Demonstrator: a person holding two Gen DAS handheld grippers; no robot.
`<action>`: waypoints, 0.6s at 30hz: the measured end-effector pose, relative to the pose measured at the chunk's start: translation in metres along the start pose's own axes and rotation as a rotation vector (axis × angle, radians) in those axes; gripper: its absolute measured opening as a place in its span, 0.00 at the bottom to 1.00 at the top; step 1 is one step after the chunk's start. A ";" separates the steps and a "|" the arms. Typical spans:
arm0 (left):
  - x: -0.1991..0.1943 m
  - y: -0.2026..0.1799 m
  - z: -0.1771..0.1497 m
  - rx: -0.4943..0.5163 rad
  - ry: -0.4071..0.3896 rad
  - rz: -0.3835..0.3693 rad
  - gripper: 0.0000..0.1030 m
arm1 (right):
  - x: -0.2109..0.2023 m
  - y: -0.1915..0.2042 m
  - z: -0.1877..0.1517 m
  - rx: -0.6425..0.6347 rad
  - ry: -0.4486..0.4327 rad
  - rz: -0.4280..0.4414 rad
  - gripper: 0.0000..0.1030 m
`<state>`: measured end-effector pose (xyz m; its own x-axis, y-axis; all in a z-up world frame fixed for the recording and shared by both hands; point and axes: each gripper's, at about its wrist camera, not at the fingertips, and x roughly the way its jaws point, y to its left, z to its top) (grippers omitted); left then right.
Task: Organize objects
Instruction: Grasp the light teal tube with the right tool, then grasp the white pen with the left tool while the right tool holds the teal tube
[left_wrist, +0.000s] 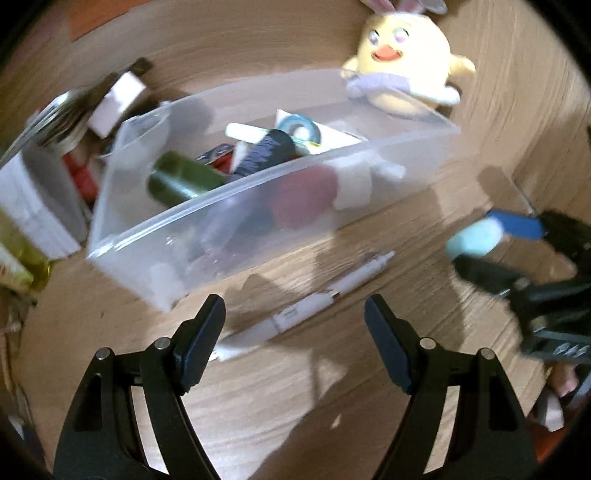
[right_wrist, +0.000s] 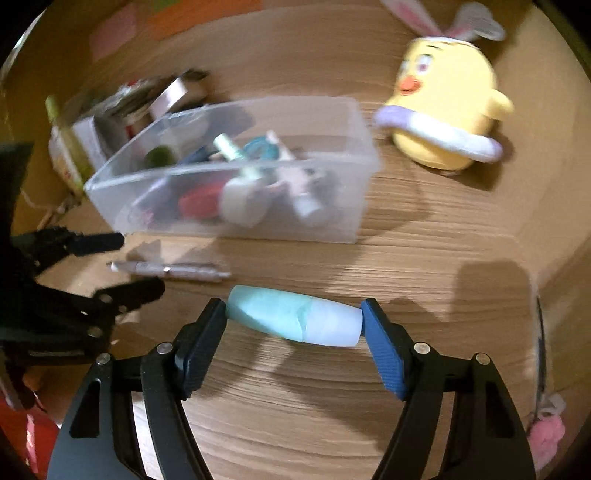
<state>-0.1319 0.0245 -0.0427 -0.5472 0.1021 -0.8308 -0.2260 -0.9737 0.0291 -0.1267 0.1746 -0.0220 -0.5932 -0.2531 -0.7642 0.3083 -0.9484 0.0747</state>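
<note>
The right hand-held gripper (right_wrist: 293, 321) clamps a small mint-green bottle (right_wrist: 293, 320) end to end above the tabletop (right_wrist: 295, 387), near the clear bin (right_wrist: 347, 206). It looks light, rigid and smooth, so this lengthwise hold could slip; gripping across its middle seems safer. The left hand-held gripper (left_wrist: 294, 332) hangs open over a white pen (left_wrist: 306, 310).

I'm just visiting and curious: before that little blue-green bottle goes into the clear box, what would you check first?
1. Right tool grips the bottle end to end: ok.
2. Bottle lifted off the table: cannot tell.
3. Clear box open on top: ok.
4. Free room in the box: ok at its right end, the rest is crowded.
5. Left tool open and holding nothing: ok.
6. Pen lies on the table in front of the box, not in it: not ok.
</note>
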 end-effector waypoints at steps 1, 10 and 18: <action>0.005 -0.002 0.003 0.010 0.016 0.013 0.72 | -0.003 -0.004 0.001 0.010 -0.008 -0.004 0.69; 0.005 -0.009 -0.001 0.011 0.048 -0.036 0.21 | -0.014 -0.007 0.002 0.019 -0.044 0.012 0.69; -0.013 -0.013 -0.028 -0.059 0.027 -0.035 0.10 | -0.010 0.010 0.000 -0.008 -0.038 0.060 0.69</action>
<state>-0.0993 0.0303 -0.0472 -0.5174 0.1314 -0.8456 -0.1965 -0.9800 -0.0320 -0.1172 0.1680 -0.0136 -0.6014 -0.3164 -0.7336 0.3495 -0.9299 0.1145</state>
